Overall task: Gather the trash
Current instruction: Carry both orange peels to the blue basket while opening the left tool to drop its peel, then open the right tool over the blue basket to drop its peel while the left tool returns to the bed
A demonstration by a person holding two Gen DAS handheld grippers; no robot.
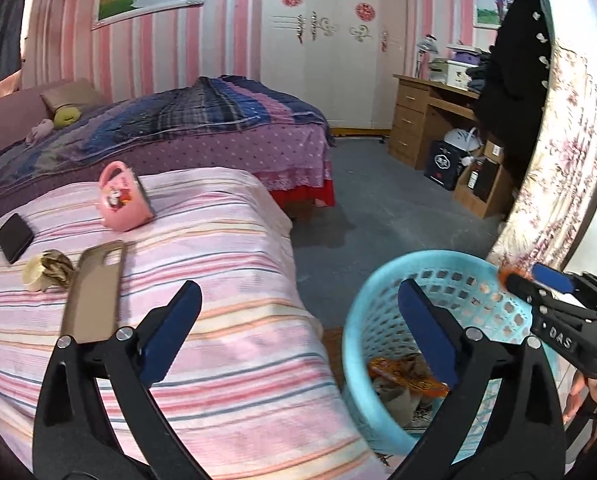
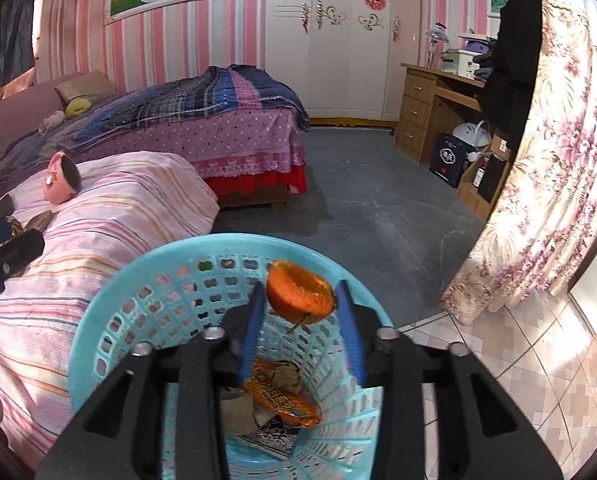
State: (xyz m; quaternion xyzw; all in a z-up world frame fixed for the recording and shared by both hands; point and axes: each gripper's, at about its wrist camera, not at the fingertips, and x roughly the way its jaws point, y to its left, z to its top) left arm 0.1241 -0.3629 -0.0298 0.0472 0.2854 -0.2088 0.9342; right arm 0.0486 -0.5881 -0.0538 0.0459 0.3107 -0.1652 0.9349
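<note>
A light blue plastic basket (image 2: 146,280) stands on the floor beside the striped bed; it also shows in the left wrist view (image 1: 358,320). An orange snack wrapper (image 2: 282,396) and paper scraps lie in it. My right gripper (image 2: 300,292) is shut on an orange peel (image 2: 298,292) and holds it over the basket's mouth; it enters the left wrist view (image 1: 510,276) from the right. My left gripper (image 1: 298,308) is open and empty, between the bed edge and the basket. A crumpled wrapper (image 1: 48,268) lies on the bed.
On the pink striped bedspread (image 1: 218,240) lie a tipped pink mug (image 1: 122,200), a black phone (image 1: 14,236) and a phone case (image 1: 94,288). A floral curtain (image 2: 538,200) hangs at right. A wooden desk (image 2: 430,100) stands at the back across grey floor.
</note>
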